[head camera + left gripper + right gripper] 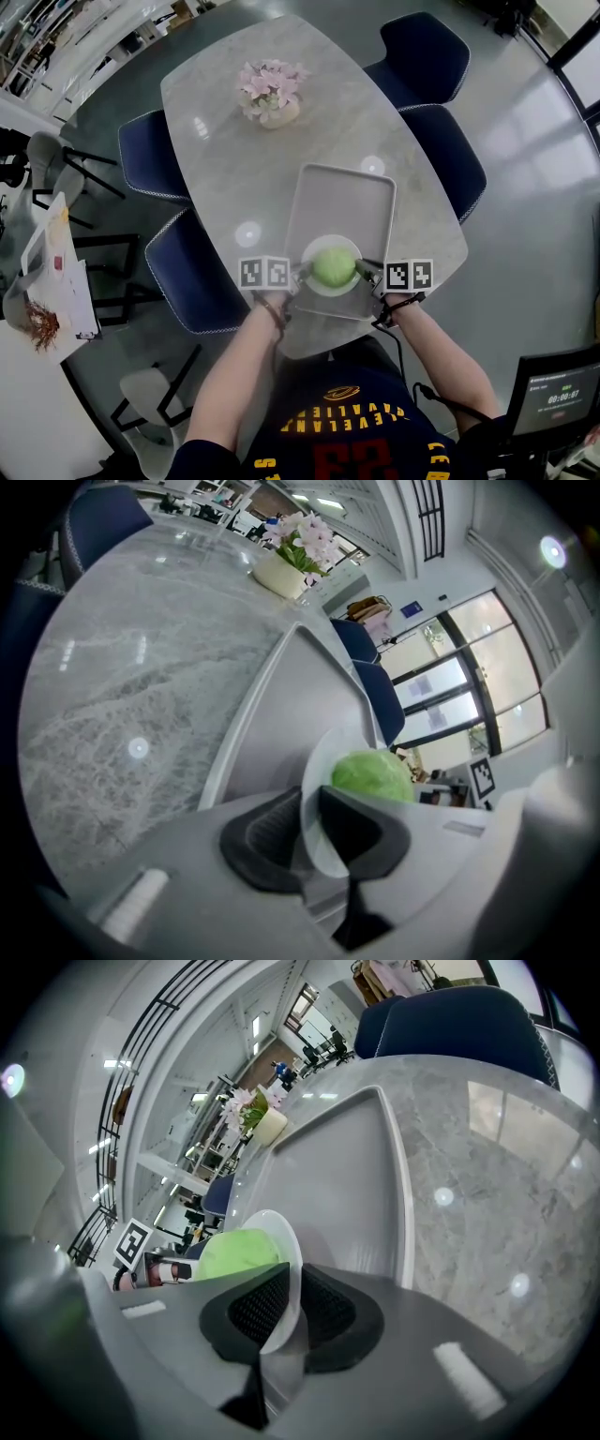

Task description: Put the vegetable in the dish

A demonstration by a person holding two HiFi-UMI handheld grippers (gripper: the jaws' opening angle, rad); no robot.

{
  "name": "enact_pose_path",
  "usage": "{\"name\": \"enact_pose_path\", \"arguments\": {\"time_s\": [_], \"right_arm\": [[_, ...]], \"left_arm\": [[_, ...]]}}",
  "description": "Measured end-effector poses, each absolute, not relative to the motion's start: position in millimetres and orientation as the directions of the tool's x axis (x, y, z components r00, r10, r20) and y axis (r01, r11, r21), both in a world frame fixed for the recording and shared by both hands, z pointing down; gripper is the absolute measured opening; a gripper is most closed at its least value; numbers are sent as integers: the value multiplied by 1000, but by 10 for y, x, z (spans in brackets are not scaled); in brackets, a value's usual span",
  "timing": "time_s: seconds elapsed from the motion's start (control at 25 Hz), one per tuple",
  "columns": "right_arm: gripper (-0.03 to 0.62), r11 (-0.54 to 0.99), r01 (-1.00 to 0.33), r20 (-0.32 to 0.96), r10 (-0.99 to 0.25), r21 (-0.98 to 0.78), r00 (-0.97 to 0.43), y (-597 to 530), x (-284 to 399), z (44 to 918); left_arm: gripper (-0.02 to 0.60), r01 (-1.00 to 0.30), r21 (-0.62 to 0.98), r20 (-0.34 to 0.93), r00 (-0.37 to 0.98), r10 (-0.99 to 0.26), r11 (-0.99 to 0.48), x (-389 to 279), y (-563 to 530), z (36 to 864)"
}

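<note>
The round green vegetable (334, 266) lies in the white round dish (322, 290), at 6 o'clock on the grey rectangular tray (339, 202). The left gripper (302, 275) pinches the dish rim at 9 o'clock, the right gripper (367, 274) at 3 o'clock. Placement appears complete; only release remains.

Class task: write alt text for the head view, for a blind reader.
Seen from above, a person grips a white dish holding a green vegetable with the left gripper and right gripper, at the near end of a grey tray. The tray sits on a marble table with pink flowers.
</note>
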State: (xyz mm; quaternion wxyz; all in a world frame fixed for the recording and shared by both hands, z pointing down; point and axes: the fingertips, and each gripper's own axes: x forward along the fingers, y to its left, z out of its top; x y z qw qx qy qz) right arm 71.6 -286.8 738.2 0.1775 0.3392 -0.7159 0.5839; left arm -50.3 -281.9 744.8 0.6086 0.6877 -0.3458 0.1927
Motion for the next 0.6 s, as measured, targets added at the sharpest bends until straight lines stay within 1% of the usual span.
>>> {"name": "enact_pose_path", "arguments": {"time_s": [0.28, 0.6], "right_arm": [[44, 71, -717, 676, -280, -693, -681, -2824, 743, 7424], [44, 120, -774, 740, -234, -622, -631, -2791, 760, 7483]], "left_arm": [[71, -765, 643, 744, 636, -204, -41, -497, -2775, 7499], [78, -822, 561, 807, 570, -157, -99, -483, -2737, 7566]]}}
